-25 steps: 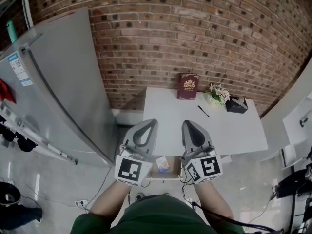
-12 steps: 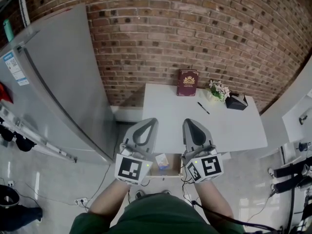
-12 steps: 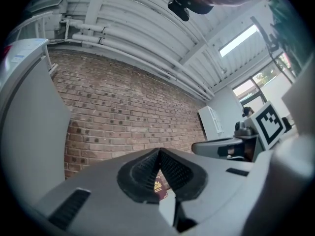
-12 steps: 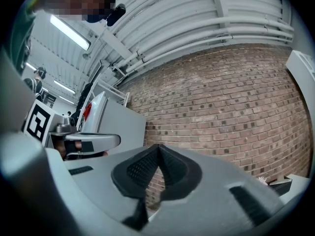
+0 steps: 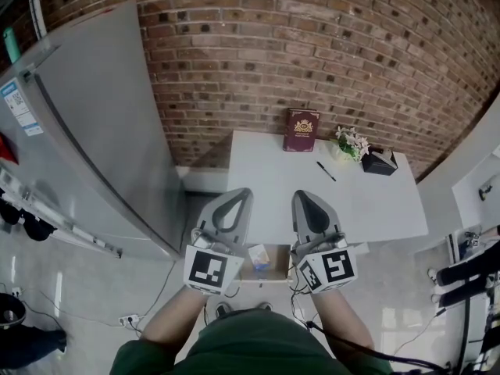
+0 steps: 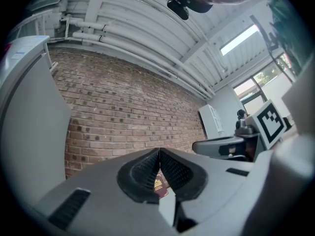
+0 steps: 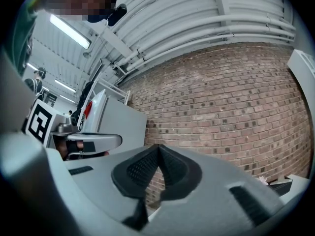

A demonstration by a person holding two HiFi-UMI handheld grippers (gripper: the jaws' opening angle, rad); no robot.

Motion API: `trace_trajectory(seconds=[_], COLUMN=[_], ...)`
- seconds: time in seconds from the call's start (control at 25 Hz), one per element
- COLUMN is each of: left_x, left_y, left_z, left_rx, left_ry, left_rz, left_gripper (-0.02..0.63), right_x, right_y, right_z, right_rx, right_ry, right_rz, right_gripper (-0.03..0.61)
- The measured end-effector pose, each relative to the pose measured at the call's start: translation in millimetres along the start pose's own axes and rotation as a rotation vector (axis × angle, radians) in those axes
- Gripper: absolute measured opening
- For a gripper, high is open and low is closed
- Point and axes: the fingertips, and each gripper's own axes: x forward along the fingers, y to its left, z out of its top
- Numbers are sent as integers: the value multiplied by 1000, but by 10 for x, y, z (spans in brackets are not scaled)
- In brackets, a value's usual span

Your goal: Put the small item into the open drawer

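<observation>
A small pale-blue and white box [image 5: 259, 258] lies in the open, wood-lined drawer [image 5: 276, 267] under the near edge of the white table [image 5: 367, 201]. My left gripper [image 5: 243, 194] and right gripper [image 5: 301, 196] hover side by side over the table's near part, one on each side of the drawer, both pointing at the brick wall. In the left gripper view the ribbed pads [image 6: 147, 168] meet with nothing between them. The right gripper's pads [image 7: 142, 168] also meet, holding nothing. Neither gripper touches the box.
At the table's far edge stand a maroon book [image 5: 301, 134], a pen [image 5: 326, 173], a small flower pot [image 5: 349, 146] and a black box [image 5: 380, 164]. A grey fridge [image 5: 86, 131] stands to the left. Behind the table is a brick wall [image 5: 312, 45].
</observation>
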Motion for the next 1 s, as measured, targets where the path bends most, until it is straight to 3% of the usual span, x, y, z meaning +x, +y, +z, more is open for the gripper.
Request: trace_trajectory(seconds=[1.0], left_x=[120], left_y=[-220], left_z=[-126], left_rx=[3], left_ry=[35], left_rz=[5], left_gripper=[9], right_x=[-169], right_y=[-208], right_z=[-101], right_rx=[22], right_ry=[4], right_rz=[-2], right_gripper=[3])
